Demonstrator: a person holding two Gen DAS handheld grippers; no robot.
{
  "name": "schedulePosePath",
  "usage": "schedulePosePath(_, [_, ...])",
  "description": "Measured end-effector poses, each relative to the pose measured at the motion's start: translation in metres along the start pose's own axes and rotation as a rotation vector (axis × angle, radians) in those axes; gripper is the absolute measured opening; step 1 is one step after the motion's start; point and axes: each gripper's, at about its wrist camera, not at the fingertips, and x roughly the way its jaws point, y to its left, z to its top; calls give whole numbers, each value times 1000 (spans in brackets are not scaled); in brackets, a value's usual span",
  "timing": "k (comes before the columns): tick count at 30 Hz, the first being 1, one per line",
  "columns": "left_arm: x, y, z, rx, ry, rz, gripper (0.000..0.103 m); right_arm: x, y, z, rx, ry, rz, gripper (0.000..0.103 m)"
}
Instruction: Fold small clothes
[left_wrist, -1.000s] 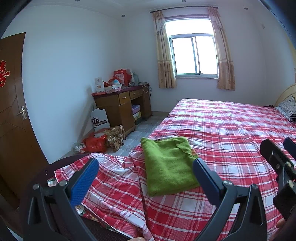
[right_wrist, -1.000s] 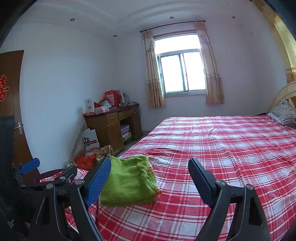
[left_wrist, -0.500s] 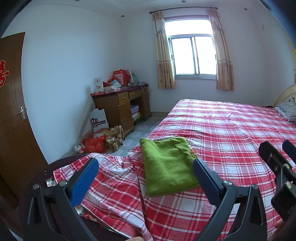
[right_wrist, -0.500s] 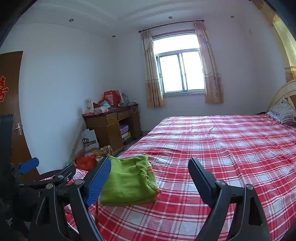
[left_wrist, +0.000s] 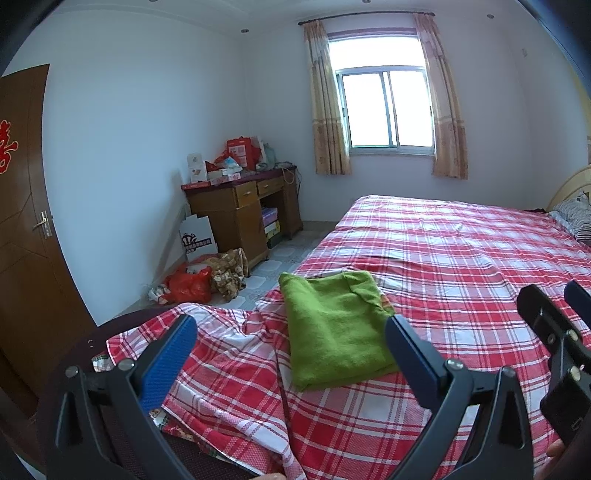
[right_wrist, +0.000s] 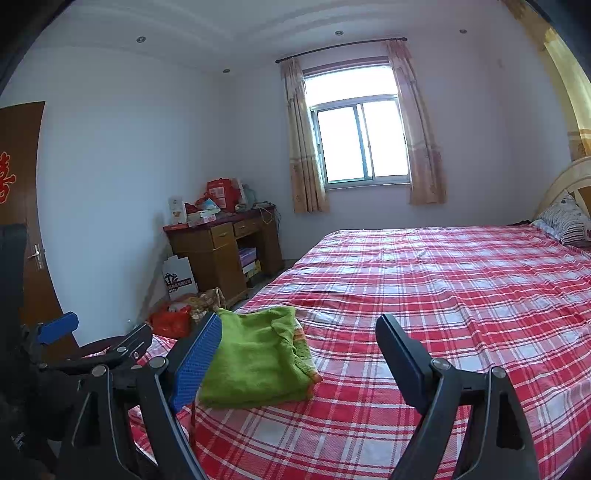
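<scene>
Now | both claws agape, empty | green garment (left_wrist: 334, 328) folded on plaid bed (left_wrist: 461, 266) | desk (left_wrist: 236, 206) beyond

Daylight is pouring through the window (left_wrist: 388, 110) far ahead, blowing out its panes; walls are bowing and corners darkening at the fisheye edges.

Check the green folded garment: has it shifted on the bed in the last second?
No. The green folded garment keeps its place against the plaid bedspread lines and the desk.
</scene>
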Motion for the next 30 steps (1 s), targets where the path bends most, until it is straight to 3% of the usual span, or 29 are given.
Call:
schedulePosePath(16, [20,9,-7,-45,70,-50,103,8,3,-7,5,30,8,86])
schedulePosePath(30, [27,15,-10,-54,99,-18,103,16,3,-11,8,56,15,86])
